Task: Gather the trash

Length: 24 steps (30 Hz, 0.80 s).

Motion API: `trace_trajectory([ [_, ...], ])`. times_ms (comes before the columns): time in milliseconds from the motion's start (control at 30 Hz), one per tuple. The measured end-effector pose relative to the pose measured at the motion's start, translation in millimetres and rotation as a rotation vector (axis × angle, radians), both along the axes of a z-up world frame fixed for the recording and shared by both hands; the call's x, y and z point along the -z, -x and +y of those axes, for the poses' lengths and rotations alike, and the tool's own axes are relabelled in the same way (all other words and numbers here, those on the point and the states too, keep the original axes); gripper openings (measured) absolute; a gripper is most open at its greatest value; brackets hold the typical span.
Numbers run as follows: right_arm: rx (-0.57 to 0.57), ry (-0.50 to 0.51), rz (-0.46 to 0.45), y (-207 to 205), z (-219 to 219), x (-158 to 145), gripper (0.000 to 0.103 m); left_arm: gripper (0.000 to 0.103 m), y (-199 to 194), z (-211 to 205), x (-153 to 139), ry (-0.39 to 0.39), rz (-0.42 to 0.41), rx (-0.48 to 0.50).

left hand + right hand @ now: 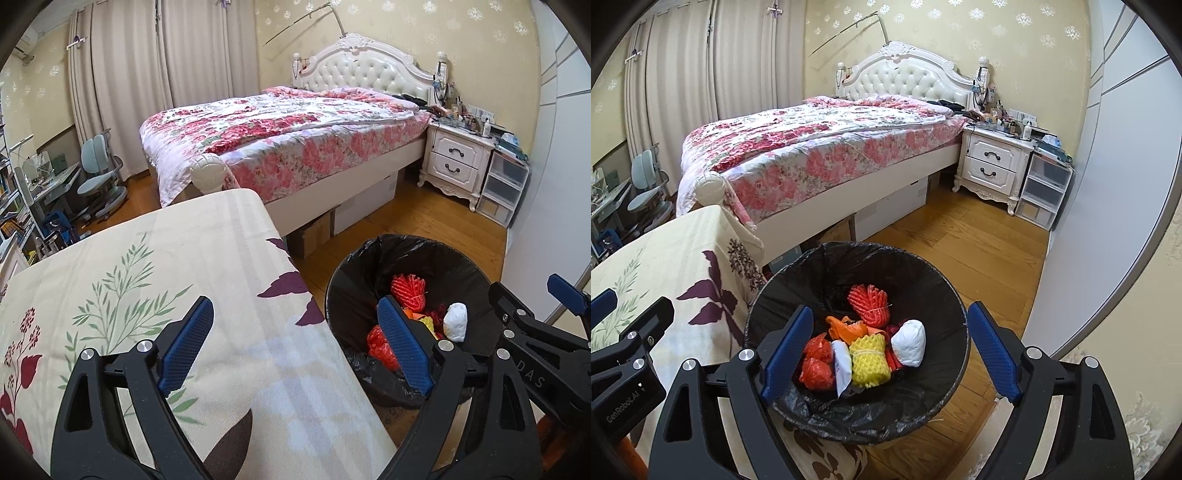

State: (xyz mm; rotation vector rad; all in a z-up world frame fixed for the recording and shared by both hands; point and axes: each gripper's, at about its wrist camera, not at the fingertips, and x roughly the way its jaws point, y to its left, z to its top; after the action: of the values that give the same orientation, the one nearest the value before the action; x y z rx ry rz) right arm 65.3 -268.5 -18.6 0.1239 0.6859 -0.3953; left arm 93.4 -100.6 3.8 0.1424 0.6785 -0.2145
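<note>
We hold our left gripper (295, 347) wide open and empty over the edge of the floral-cloth-covered table (147, 295). Our right gripper (892, 350), equally wide and empty, hangs above the round black-lined trash bin (923, 413) just beside the table, where red foam netting (868, 302), a yellow foam roll (868, 362) and a white paper wad (910, 341) lie.

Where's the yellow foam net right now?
In the right wrist view, the yellow foam net lies inside the black-lined trash bin, near its front, between a white wrapper and a white paper ball.
</note>
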Motion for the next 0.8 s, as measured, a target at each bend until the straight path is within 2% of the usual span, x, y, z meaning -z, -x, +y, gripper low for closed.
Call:
trace_trajectory([
  [467,-0.050,0.030,-0.041,35,30,-19,0.083,0.090,45,31,-21,0.038,-0.047,-0.036],
  [800,-0.064,0.030,-0.055,52,39,-23,0.083,0.090,66,49,-23,0.051,-0.055,-0.055],
])
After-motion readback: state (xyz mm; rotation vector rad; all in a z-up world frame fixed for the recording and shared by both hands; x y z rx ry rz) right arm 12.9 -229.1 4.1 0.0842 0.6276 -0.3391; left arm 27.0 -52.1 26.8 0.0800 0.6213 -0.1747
